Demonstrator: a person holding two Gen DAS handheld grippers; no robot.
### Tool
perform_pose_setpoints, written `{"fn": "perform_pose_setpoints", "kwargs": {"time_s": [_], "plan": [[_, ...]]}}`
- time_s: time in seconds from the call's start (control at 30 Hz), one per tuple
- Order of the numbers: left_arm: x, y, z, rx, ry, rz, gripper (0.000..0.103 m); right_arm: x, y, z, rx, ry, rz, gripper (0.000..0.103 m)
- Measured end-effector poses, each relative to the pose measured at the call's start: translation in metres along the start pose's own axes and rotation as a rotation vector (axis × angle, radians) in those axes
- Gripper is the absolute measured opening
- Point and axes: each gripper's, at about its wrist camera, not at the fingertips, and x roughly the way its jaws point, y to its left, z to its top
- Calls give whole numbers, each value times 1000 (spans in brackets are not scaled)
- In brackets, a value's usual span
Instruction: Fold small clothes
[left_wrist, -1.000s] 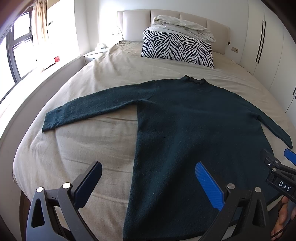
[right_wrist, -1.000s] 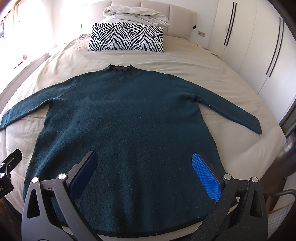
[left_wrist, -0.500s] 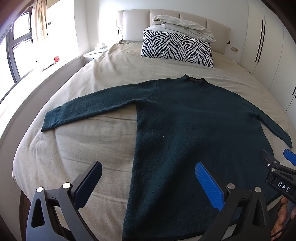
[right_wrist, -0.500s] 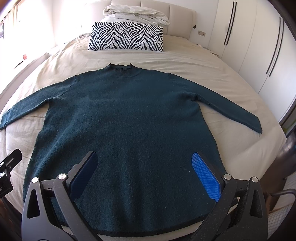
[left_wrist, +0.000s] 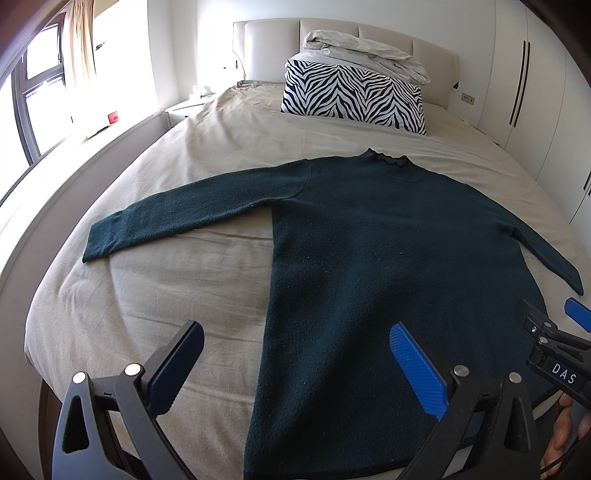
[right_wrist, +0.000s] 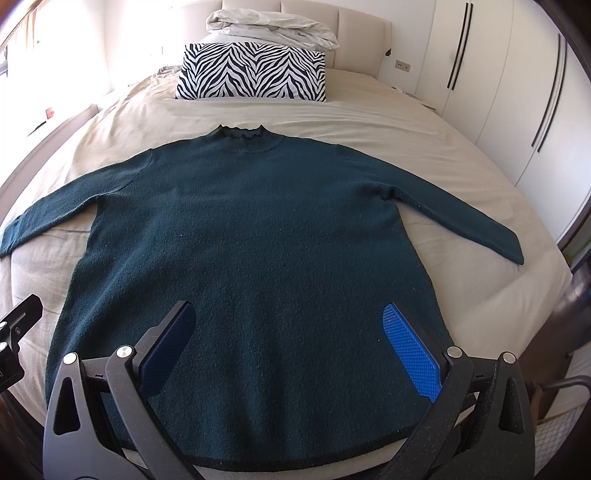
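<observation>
A dark teal knit sweater (left_wrist: 388, 251) (right_wrist: 258, 240) lies flat on the bed, collar towards the headboard, both sleeves spread out to the sides. My left gripper (left_wrist: 295, 365) hovers open over the sweater's left hem edge, with nothing between its fingers. Above the middle of the hem, my right gripper (right_wrist: 288, 347) is open too and holds nothing. The right gripper's tip (left_wrist: 554, 332) shows at the right edge of the left wrist view. The left gripper's body (right_wrist: 14, 332) peeks in at the left edge of the right wrist view.
The bed (left_wrist: 184, 177) has a beige sheet. A zebra-print pillow (right_wrist: 251, 72) with a crumpled white duvet (right_wrist: 273, 27) on top sits at the headboard. White wardrobes (right_wrist: 517, 74) stand on the right, a window (left_wrist: 33, 96) and a nightstand (left_wrist: 184, 107) on the left. A hand (left_wrist: 565, 435) shows at lower right.
</observation>
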Motion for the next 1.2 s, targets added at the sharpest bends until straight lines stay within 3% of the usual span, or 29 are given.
{"fn": "perform_pose_setpoints", "kwargs": {"time_s": [1.2], "plan": [[1,-2,-5,3,3,4,103,8,0,-4,-1,11,-2,103]]}}
